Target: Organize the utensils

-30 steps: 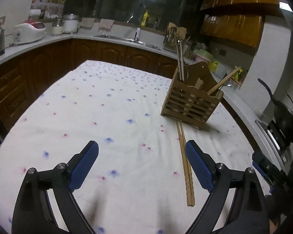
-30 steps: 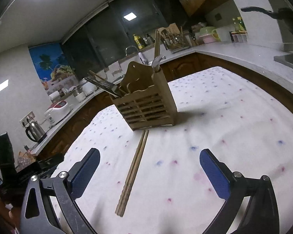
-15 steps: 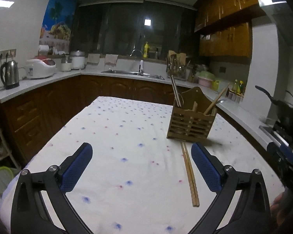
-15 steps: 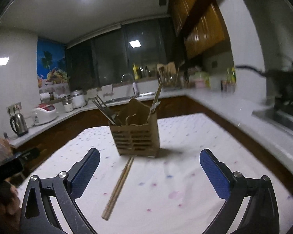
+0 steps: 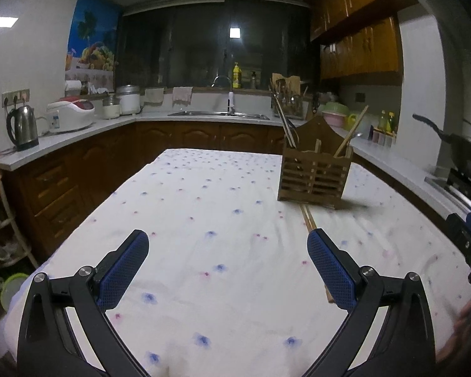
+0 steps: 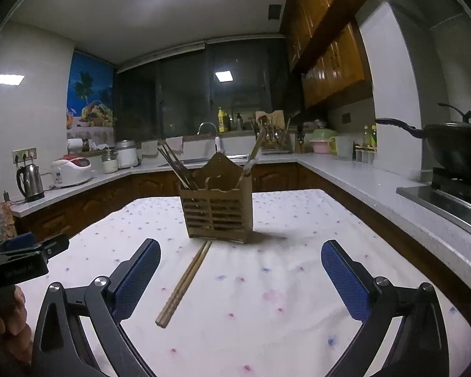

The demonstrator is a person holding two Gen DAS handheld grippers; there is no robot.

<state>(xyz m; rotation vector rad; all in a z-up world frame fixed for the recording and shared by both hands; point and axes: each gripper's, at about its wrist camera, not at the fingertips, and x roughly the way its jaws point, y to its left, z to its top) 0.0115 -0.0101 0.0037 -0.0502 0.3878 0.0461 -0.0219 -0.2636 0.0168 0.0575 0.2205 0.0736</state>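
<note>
In the left wrist view, the left gripper (image 5: 227, 251) hangs above the table (image 5: 204, 194) with its blue pads (image 5: 122, 270) wide apart and nothing between them. The wooden rack (image 5: 314, 176) stands upright on the flowered cloth, ahead and to the right. Dark utensils (image 5: 285, 119) lean out of its left compartment and a light stick (image 5: 351, 135) leans out of its right one. A pair of chopsticks (image 5: 309, 220) lies flat on the cloth, one end at the rack's base, the rest running toward the camera behind the right pad. A kettle (image 5: 23, 128) sits on the counter at left.

In the right wrist view, the right gripper (image 6: 240, 265) is likewise spread, holding nothing. The rack (image 6: 218, 210) stands straight ahead at the table's middle. The chopsticks (image 6: 185, 282) lie side by side, touching each other, from the rack's foot diagonally down toward the left pad (image 6: 138, 278). The left gripper (image 6: 25, 251) shows at the far left edge. A wok (image 6: 455, 144) sits on the stove at right.
</note>
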